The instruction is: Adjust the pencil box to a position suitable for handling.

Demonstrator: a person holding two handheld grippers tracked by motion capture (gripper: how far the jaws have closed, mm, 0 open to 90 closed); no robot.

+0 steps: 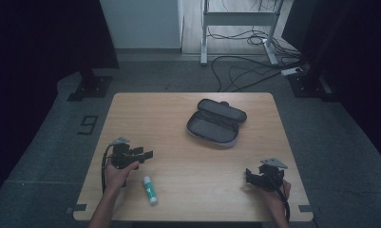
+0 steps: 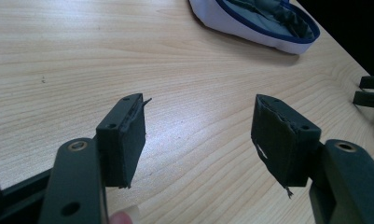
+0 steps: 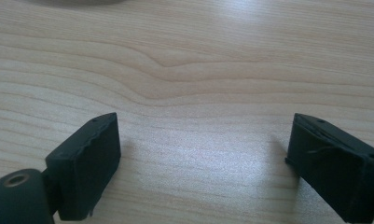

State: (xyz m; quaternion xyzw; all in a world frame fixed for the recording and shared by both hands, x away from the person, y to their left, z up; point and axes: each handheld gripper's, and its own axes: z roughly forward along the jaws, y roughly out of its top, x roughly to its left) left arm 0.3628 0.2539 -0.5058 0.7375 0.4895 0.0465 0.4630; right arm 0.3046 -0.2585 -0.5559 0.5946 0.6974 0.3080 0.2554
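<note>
Grey carpeted flooring surrounds a light wooden table [image 1: 178,118], with dark curtains to either side and loose cables on the floor beyond the far edge. On the table's far half, right of centre, lies an open pencil case [image 1: 216,122], dark grey inside with a pale outer shell and blue trim; its lid is folded back away from the person. The left gripper view shows the same case [image 2: 268,28] at the top, well apart from the jaws.

Left gripper [image 1: 147,155]: held in the person's left hand [image 1: 118,172] near the table's left edge, jaws standing well apart with nothing between them; bare wood shows in the gap [image 2: 198,135].

Right gripper [image 1: 248,175]: held near the front right corner, jaws likewise spread wide and empty over bare wood [image 3: 201,154].

Glue stick [image 1: 150,189]: white with a green label, lying flat near the front edge, just beside the left hand and to its right, touched by neither gripper.
</note>
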